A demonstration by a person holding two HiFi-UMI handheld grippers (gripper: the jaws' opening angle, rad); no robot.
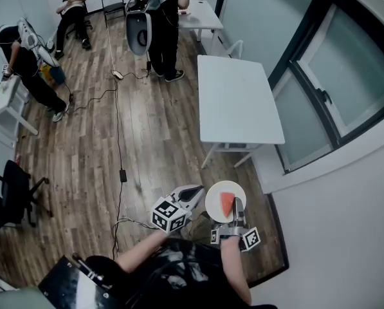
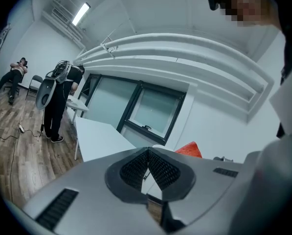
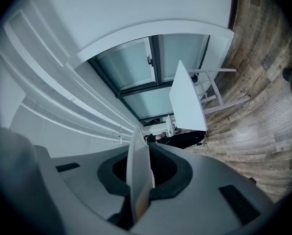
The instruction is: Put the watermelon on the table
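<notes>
Head view: table [image 1: 237, 98] beyond plate [image 1: 211, 201] (cable [image 1: 118, 124] alongside)

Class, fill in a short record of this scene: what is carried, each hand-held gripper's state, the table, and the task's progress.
Carried: watermelon slice on a white plate
Right hand-held gripper: shut on the plate's rim
Left hand-held gripper: shut, empty, beside the plate
Table: white, ahead of the person, by the window
Progress: watermelon not yet on the table

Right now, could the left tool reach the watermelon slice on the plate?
Probably yes: the left tool sits beside the plate, nothing blocks the watermelon slice, but its shut jaws must open.
</notes>
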